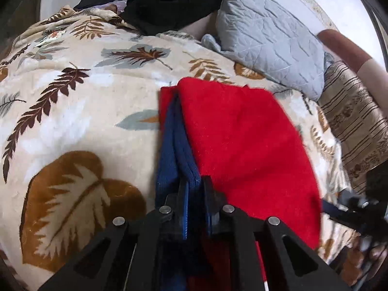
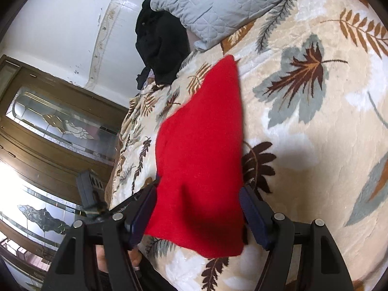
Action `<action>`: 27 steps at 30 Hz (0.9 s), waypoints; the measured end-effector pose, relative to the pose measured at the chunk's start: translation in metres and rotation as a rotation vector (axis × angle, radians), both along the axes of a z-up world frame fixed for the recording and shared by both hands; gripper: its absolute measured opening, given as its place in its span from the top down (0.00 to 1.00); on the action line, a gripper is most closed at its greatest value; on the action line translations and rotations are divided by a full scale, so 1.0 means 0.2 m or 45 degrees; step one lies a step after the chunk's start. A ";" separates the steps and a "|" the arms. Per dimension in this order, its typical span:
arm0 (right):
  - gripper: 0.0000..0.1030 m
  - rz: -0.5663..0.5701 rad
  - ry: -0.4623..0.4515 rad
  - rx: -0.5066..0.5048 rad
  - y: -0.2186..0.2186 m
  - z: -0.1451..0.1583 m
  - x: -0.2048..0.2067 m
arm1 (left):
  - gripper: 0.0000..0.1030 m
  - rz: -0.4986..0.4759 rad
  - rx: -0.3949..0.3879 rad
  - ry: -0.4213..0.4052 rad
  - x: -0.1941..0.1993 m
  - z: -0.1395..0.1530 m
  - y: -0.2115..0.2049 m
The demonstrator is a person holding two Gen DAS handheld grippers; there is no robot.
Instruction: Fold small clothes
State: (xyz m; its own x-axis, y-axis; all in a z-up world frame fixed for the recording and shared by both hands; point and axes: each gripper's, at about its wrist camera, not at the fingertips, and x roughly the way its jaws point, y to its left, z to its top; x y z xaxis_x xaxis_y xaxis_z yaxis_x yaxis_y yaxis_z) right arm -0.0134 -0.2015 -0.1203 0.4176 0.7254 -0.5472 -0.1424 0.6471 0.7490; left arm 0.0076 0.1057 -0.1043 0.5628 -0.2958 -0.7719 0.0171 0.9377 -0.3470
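Note:
A small red garment (image 1: pixel 237 145) with a blue ribbed trim (image 1: pixel 174 145) lies on the leaf-patterned blanket (image 1: pixel 72 111). My left gripper (image 1: pixel 192 184) is shut on the blue trim at the garment's near edge. In the right wrist view the red garment (image 2: pixel 203 160) hangs as a folded flap between my right gripper's (image 2: pixel 198 194) blue-padded fingers (image 2: pixel 143 208), which stand wide apart on either side of it. The right gripper also shows at the right edge of the left wrist view (image 1: pixel 363 208).
A grey quilted pillow (image 1: pixel 269 36) lies behind the garment, with a heap of black clothes (image 1: pixel 169 0) beside it. A striped brown cushion (image 1: pixel 356 123) sits at the right. A wooden glass-panelled door (image 2: pixel 48 126) stands beyond the bed's edge.

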 end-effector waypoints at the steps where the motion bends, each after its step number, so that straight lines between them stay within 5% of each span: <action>1: 0.28 0.005 0.001 -0.003 0.00 0.00 0.00 | 0.88 0.000 -0.014 0.003 0.01 0.01 0.01; 8: 0.26 0.040 -0.010 -0.045 0.07 -0.01 -0.01 | 0.82 0.026 -0.172 0.084 0.06 -0.01 0.03; 12: 0.25 0.082 -0.028 -0.113 0.12 -0.03 -0.01 | 0.56 0.045 -0.245 0.033 0.14 0.06 0.06; 14: 0.25 0.086 -0.023 -0.116 0.12 -0.04 -0.01 | 0.52 0.042 -0.244 0.026 0.19 0.06 0.07; 20: 0.25 0.087 -0.002 -0.110 0.11 -0.07 0.00 | 0.54 0.057 -0.300 0.166 0.36 -0.03 0.07; 22: 0.25 0.089 -0.005 -0.112 0.12 -0.07 0.00 | 0.80 0.056 -0.306 0.162 0.37 -0.02 0.09; 23: 0.25 0.090 -0.007 -0.113 0.12 -0.07 0.00 | 0.84 0.043 -0.297 0.157 0.38 -0.01 0.09; 27: 0.25 0.093 -0.003 -0.112 0.12 -0.08 0.00 | 0.85 -0.010 -0.077 -0.167 0.25 0.24 0.02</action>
State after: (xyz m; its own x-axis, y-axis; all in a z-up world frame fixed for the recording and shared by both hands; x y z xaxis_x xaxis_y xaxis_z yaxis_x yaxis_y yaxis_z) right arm -0.0140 -0.1778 -0.1356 0.3666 0.7031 -0.6093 -0.1933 0.6982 0.6893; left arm 0.0583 0.1088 -0.0561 0.6550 -0.3442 -0.6726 0.0729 0.9149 -0.3972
